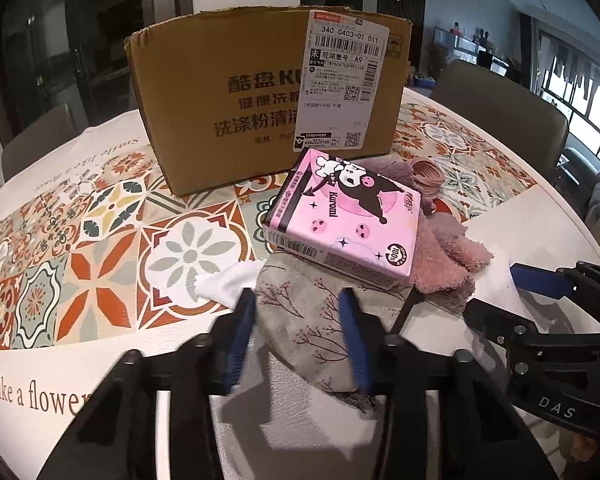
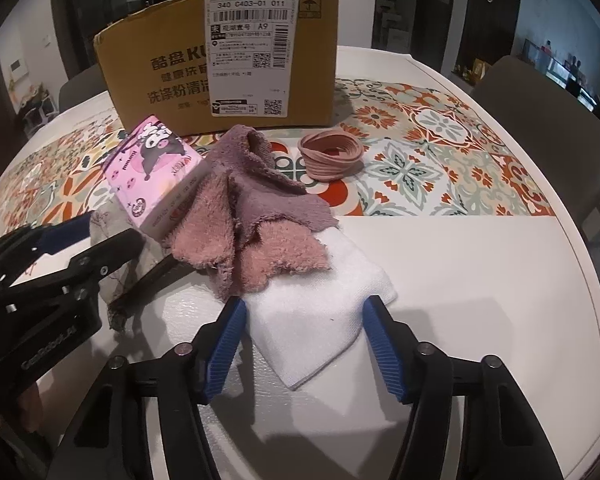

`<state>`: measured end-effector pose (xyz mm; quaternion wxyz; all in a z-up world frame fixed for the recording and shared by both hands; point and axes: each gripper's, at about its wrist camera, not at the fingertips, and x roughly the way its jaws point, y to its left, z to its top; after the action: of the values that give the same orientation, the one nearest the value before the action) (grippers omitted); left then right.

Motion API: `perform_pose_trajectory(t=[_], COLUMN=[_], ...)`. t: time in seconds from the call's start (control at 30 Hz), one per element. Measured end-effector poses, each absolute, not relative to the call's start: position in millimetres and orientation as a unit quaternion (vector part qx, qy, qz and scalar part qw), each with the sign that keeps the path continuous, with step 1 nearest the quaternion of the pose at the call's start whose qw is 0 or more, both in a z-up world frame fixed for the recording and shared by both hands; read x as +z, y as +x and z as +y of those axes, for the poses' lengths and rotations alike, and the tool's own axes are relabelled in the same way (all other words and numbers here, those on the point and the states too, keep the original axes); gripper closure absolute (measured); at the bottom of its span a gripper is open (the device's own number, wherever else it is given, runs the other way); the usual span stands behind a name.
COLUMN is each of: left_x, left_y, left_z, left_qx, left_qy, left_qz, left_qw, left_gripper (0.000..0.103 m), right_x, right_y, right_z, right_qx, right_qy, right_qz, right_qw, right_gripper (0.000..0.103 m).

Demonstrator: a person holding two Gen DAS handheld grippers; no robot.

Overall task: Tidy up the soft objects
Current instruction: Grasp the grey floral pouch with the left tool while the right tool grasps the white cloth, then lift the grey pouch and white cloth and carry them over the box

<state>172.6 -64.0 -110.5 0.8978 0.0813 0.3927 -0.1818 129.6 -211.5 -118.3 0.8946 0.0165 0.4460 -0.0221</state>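
- Cloths lie heaped at the table's near middle: your left gripper [image 1: 300, 312] has its jaws apart on either side of the grey branch-print cloth [image 1: 300, 300], and whether the pads press it you cannot tell.
- Your right gripper [image 2: 304, 320] stands with jaws apart astride the white folded cloth [image 2: 320, 320], blue pads just beside its edges; contact is unclear.
- The pink tissue pack [image 1: 342, 216] rests tilted on the grey cloth at 12 o'clock from your left jaws, blocking the way forward.
- The pink-and-mauve towel [image 2: 256, 220] overlaps the white cloth's far end at 11 o'clock from your right jaws.
- A coiled pink band [image 2: 330, 154] sits apart at 12 o'clock, near the cardboard box [image 2: 220, 60].
- The box stands behind everything, closing the far side.
- White bare table [image 2: 480, 280] opens at 3 o'clock of your right gripper, out to the rounded rim.
- Only the right view shows the band whole; the left view hides most of it behind the pack.
- Only the left view shows patterned cloth-cover [image 1: 100, 260] stretching toward 9 o'clock.
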Motion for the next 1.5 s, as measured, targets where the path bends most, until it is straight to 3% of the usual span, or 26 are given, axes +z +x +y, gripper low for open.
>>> perform_pose_trajectory(t=[0.03, 0.1, 0.27, 0.43, 1.5], left_x=[-110, -111, -109, -101, -34], left_y=[172, 171, 166, 154, 67], left_z=[-64, -64, -61, -59, -37], left_qx=[-0.180, -0.177, -0.177, -0.180, -0.203], left_qy=[0.082, 0.082, 0.074, 0.061, 0.026], left_qz=[0.392, 0.393, 0.392, 0.382, 0.303], left_qw=[0.898, 0.899, 0.899, 0.904, 0.931], left_gripper=[0.078, 0.084, 0.087, 0.090, 0.091], right_x=[-118, -118, -117, -117, -47], right_y=[129, 128, 125, 121, 53], right_z=[-211, -211, -206, -209, -201], right_qx=[-0.020, -0.016, 0.003, 0.015, 0.044], right_qy=[0.017, 0.019, 0.018, 0.037, 0.051], right_qz=[0.445, 0.444, 0.441, 0.445, 0.363], right_qw=[0.895, 0.896, 0.897, 0.895, 0.929], right_gripper=[0.045, 0.049, 0.073, 0.086, 0.088])
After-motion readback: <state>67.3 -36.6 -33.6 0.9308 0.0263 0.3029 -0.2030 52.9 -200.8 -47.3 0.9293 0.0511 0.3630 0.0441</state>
